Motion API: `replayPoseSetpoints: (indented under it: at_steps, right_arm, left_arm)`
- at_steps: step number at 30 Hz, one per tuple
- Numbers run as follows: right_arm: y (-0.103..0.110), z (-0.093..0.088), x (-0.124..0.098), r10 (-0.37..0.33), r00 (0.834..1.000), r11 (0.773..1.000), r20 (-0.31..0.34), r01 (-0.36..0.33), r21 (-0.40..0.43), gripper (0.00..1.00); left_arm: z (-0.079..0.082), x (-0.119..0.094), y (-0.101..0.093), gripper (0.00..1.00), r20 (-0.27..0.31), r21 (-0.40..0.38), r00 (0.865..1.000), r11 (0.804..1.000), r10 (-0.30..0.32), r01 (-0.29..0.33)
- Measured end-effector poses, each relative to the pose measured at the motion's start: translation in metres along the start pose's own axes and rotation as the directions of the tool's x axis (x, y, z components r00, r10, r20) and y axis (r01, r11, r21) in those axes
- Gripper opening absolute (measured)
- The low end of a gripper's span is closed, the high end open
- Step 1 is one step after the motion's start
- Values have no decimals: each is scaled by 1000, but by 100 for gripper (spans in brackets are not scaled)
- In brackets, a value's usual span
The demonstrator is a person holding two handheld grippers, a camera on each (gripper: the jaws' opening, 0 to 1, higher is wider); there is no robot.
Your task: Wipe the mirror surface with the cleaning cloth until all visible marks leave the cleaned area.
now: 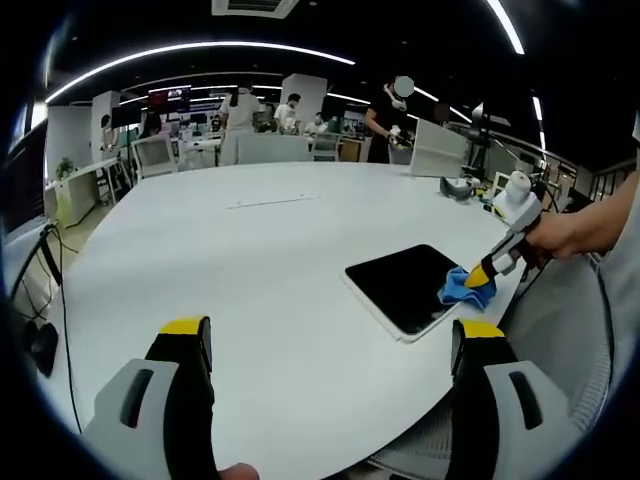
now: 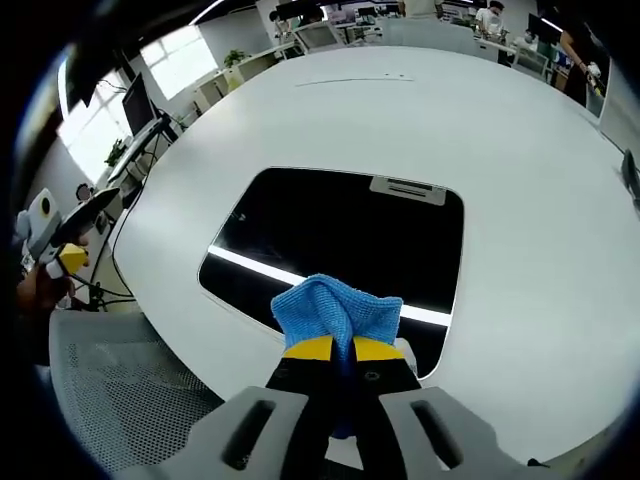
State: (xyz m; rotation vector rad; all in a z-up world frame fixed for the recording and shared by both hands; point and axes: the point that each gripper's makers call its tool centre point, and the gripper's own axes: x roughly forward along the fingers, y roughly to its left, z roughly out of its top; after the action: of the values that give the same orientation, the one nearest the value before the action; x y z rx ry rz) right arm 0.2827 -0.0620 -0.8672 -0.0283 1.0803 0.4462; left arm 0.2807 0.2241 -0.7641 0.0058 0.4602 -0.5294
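Right gripper point(image 2: 333, 348) is clamped tight on the blue cloth point(image 2: 337, 305), pressed on the mirror point(image 2: 340, 235) near its edge. Left gripper point(image 1: 330, 335) hangs wide open over the table point(image 1: 250, 250), holding nothing.

I see mirror point(image 2: 330, 240): glossy dark glass, reflecting light strips | cloth point(image 2: 337, 310): blue nubby microfibre | worktop point(image 2: 400, 110): smooth matt white | chair point(image 2: 120, 390): grey mesh

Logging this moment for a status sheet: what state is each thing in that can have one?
Left gripper: open, holding nothing, above the white table.
Right gripper: shut on the blue cleaning cloth.
Blue cleaning cloth: bunched, pressed on the mirror's near edge.
Mirror: lying flat on the table, reflecting a ceiling light strip.
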Motion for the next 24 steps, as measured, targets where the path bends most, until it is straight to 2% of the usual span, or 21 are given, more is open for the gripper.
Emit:
replayPoseSetpoints:
  at_steps: [12, 24]
  right_arm:
    - [-5, -1, -2, 4, 1000, 1000, 9, -4, 7, 0]
    - [-22, -6, -8, -18, 1000, 999, 19, 17, 35, 0]
  left_arm:
    - [-2, 0, 2, 99, 2, -11, 1000, 1000, 10, -10]
    - [0, 2, 3, 99, 4, -9, 1000, 1000, 14, -14]
